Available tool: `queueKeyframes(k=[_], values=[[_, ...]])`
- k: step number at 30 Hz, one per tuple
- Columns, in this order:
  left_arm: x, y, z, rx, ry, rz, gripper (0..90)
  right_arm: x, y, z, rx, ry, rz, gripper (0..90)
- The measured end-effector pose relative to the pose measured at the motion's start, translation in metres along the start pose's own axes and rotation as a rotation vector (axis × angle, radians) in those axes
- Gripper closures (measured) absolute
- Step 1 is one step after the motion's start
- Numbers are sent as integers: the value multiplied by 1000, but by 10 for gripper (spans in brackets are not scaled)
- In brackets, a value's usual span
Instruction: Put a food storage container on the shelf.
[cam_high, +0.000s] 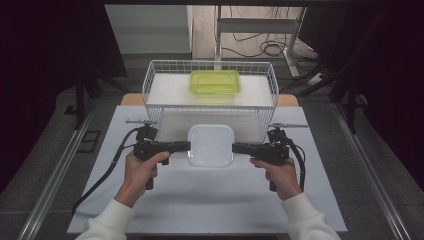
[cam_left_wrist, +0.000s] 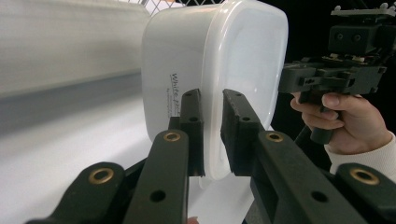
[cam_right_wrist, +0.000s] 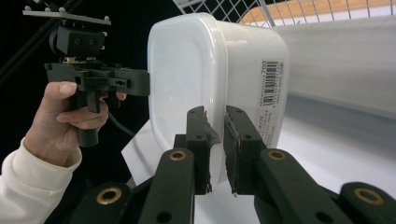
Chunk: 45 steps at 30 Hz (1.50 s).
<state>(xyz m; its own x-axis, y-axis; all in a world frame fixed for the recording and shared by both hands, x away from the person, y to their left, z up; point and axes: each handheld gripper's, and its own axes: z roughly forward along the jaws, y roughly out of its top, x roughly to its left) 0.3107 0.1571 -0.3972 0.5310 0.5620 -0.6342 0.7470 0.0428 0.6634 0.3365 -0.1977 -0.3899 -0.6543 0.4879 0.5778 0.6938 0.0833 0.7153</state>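
Both grippers — left gripper (cam_high: 186, 146) and right gripper (cam_high: 237, 148) — clamp opposite rims of the white square plastic container (cam_high: 210, 144), apparently to keep it level.

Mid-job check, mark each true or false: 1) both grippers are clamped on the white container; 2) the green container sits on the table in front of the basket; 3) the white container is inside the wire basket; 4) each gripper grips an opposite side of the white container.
1) True. The left gripper and the right gripper are each shut on the rim of the white container.
2) False. The green container sits inside the wire basket.
3) False. It is held in front of the basket, above the table.
4) True. Left gripper on its left edge, right gripper on its right edge.
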Motion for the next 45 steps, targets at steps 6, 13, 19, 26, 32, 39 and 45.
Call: queueKeyframes(k=[6,13,19,26,32,39,45], values=[[-4,13,-2,-9,-1,5,795,2,11,-3,-11,7,-5,799],[-14,31,-9,-22,9,31,794,10,28,-8,-37,22,-17,801],[-18,42,-13,-38,0,40,794,16,41,-12,-45,26,-31,802],[-18,57,-15,-50,-8,42,793,17,57,-13,-55,37,-46,803],[-17,73,-14,-50,-13,57,792,16,69,-13,-58,38,-53,804],[-17,87,-12,-56,-20,61,792,11,82,-15,-68,52,-57,804],[-22,99,-13,-63,-21,72,794,9,92,-18,-76,63,-61,805]])
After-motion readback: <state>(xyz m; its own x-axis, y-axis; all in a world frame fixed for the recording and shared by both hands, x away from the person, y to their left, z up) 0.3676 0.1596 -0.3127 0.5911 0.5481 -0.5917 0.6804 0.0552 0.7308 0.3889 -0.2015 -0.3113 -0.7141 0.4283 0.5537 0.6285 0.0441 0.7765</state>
